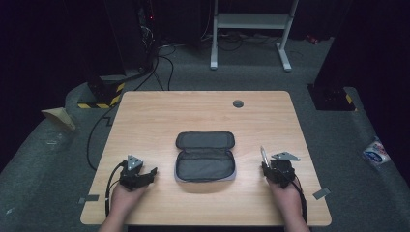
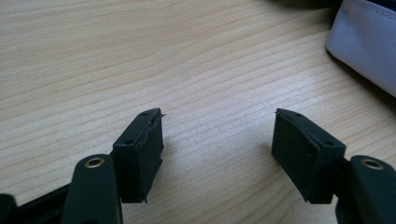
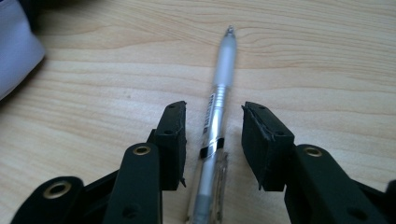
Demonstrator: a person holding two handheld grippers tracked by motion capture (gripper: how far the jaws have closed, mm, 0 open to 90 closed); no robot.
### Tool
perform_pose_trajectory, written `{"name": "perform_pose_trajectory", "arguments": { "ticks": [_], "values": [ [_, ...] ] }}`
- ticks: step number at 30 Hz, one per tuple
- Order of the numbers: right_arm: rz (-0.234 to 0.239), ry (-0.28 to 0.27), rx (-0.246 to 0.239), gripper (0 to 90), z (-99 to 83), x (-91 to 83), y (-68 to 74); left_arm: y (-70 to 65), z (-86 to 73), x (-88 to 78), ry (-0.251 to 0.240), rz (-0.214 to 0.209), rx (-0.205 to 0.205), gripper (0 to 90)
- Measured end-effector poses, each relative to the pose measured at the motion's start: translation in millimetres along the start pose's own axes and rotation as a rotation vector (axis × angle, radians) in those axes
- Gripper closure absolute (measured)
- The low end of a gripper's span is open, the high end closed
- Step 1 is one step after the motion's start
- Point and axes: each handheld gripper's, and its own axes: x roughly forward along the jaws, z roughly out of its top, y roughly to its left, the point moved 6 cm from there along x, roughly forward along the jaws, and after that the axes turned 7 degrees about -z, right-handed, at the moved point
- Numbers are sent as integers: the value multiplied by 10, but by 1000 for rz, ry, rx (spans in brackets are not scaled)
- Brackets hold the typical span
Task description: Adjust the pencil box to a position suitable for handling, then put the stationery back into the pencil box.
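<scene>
Pen (image 3: 215, 122) lies on the wooden table (image 1: 203, 108) right of the open pencil case (image 1: 205, 157), between the right gripper (image 3: 212, 133) jaws (gaps both sides, no squeeze). Left gripper (image 2: 217, 140), left of the case, gapes empty.

You had two grippers on the table (image 1: 159, 111): the left gripper (image 1: 151, 172) at about eight o'clock and the right gripper (image 1: 267, 167) at about four o'clock. You had one pen (image 3: 215, 119), lying between the right gripper's jaws. You had one pencil case (image 1: 205, 156), open, at the middle of the table. You had one round grey grommet (image 1: 238, 103) in the tabletop at about one o'clock.
</scene>
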Motion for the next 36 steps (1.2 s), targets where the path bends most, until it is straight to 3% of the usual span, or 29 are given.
{"name": "perform_pose_trajectory", "arguments": {
  "ticks": [9, 13, 16, 26, 30, 36],
  "values": [
    [-30, 63, 4, 629, 86, 42, 0, -9, 13, 15, 3, -7, -6, 339],
    [6, 86, 17, 612, 119, 58, -1, -12, 13, 16, 2, -5, -8, 339],
    [-8, 82, -23, 633, 124, 64, 5, -13, 11, 14, 2, -5, -8, 339],
    [-9, 138, -37, 778, 164, 59, 38, -12, 9, 12, 1, -6, -6, 339],
    [-22, 145, -54, 781, 172, 59, 47, -18, 3, 7, -1, -5, -6, 339],
    [-17, 161, -43, 781, 181, 59, 48, -19, 1, 5, -2, -1, -5, 339]
  ]
}}
